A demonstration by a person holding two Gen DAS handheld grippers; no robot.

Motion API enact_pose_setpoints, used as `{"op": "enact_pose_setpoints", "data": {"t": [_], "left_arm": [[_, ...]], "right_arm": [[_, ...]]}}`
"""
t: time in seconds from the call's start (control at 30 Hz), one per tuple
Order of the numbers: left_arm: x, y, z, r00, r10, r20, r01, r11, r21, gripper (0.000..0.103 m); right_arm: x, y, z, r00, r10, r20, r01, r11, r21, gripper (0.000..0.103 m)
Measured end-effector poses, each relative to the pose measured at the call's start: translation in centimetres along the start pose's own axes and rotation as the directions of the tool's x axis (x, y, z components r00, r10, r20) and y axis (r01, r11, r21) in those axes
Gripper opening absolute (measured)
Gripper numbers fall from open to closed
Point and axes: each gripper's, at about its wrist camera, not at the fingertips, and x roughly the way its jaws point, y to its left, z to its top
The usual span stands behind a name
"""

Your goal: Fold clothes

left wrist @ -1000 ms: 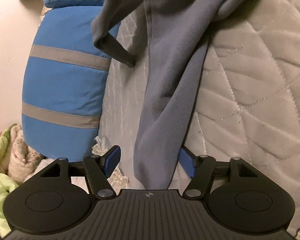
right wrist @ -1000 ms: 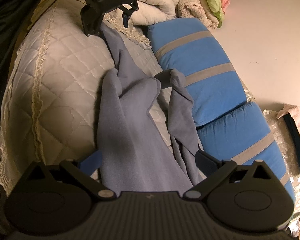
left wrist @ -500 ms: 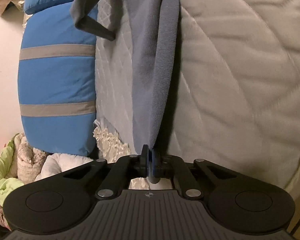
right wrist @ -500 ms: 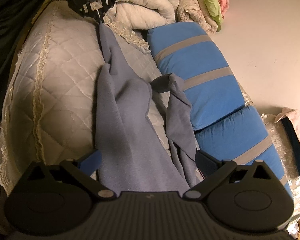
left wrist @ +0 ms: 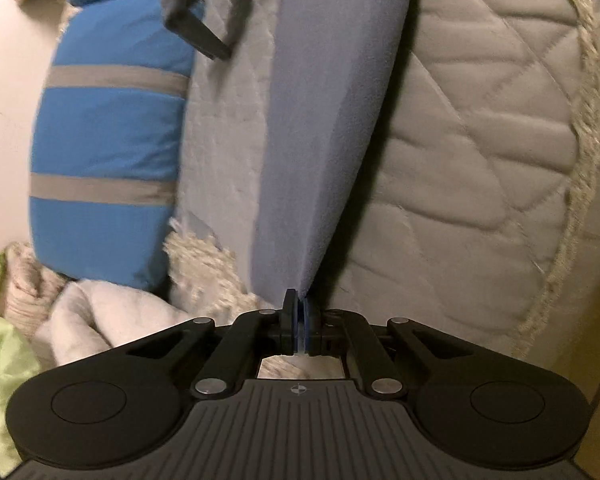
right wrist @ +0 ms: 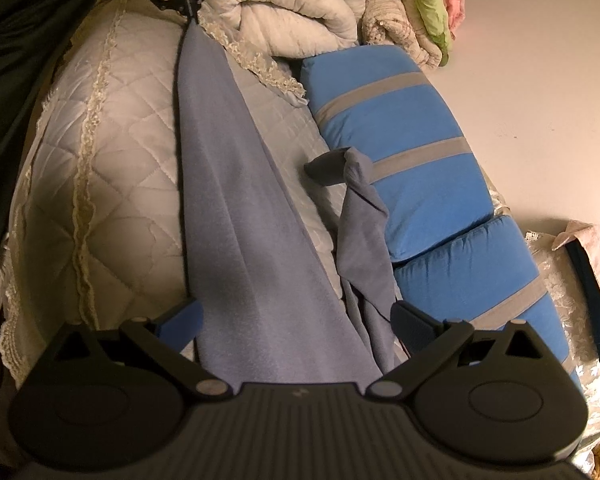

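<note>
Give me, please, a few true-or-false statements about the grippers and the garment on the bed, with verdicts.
1. The left gripper is shut on the blue-grey garment. True.
2. The right gripper is clamped shut. False: its jaws stand open, with the garment lying between them.
3. The garment lies on a quilted bedspread. True.
4. The pillows beside the garment are plain red. False: they are blue with grey stripes.

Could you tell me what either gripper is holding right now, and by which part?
The left gripper pinches one end of the grey-blue garment; the right gripper is open, holding nothing.
</note>
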Motion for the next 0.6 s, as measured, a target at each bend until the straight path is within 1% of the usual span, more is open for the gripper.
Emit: {"op": "enact_pose_setpoints", "data": {"t": [0.1, 0.17, 0.23, 0.27, 0.33, 0.4, 0.43, 0.47, 0.53, 0.57, 0.6], "left_arm": [[0.7, 0.6, -0.6, 0.996, 0.015, -0.086, -0.017, 0.999, -0.029, 0.005], [0.4, 1.5, -0.9, 0.991, 0.022, -0.132, -0.032, 0.997, -0.077, 0.006], [0.0, 2.7, -1.0, 0.986, 0.024, -0.167, -0.047, 0.989, -0.137, 0.012], [-0.5, 3.6, -0.8, 0.986, 0.025, -0.165, -0.056, 0.982, -0.182, 0.017], [-1.7, 5.3, 0.0, 0.990, 0.035, -0.138, -0.073, 0.956, -0.285, 0.050], [-2.8, 7.4, 1.7, 0.996, 0.051, -0.072, -0.075, 0.915, -0.397, 0.063], [-3.3, 8.4, 2.8, 0.997, 0.060, -0.038, -0.071, 0.892, -0.447, 0.068], [-3.8, 9.4, 3.9, 0.998, 0.070, -0.004, -0.063, 0.864, -0.499, 0.069], [-4.5, 11.1, 6.6, 0.994, 0.090, 0.060, -0.037, 0.801, -0.597, 0.069], [-4.7, 11.9, 7.8, 0.991, 0.100, 0.090, -0.019, 0.767, -0.641, 0.069], [-4.7, 12.6, 9.2, 0.987, 0.109, 0.119, 0.003, 0.723, -0.690, 0.069]], "right_arm": [[0.0, 0.3, 0.0, 1.000, -0.011, 0.003, 0.011, 1.000, -0.015, 0.103], [0.0, 0.4, 0.0, 1.000, -0.013, 0.002, 0.013, 1.000, -0.020, 0.103], [0.1, 0.4, 0.0, 1.000, -0.010, -0.001, 0.010, 1.000, -0.016, 0.103], [0.1, 0.4, 0.1, 1.000, -0.012, -0.001, 0.012, 1.000, -0.014, 0.103], [0.3, 0.4, 0.1, 1.000, -0.013, -0.004, 0.013, 1.000, -0.007, 0.103], [0.4, 0.5, 0.2, 1.000, -0.018, -0.008, 0.018, 1.000, -0.002, 0.103], [0.5, 0.5, 0.2, 1.000, -0.022, -0.011, 0.022, 1.000, 0.002, 0.103], [0.6, 0.4, 0.1, 1.000, -0.028, -0.015, 0.028, 1.000, 0.010, 0.103], [0.9, 0.2, 0.0, 0.998, -0.048, -0.029, 0.049, 0.998, 0.033, 0.103], [1.0, 0.0, 0.0, 0.997, -0.062, -0.036, 0.063, 0.997, 0.048, 0.103], [1.2, -0.3, -0.1, 0.996, -0.072, -0.045, 0.075, 0.995, 0.071, 0.103]]}}
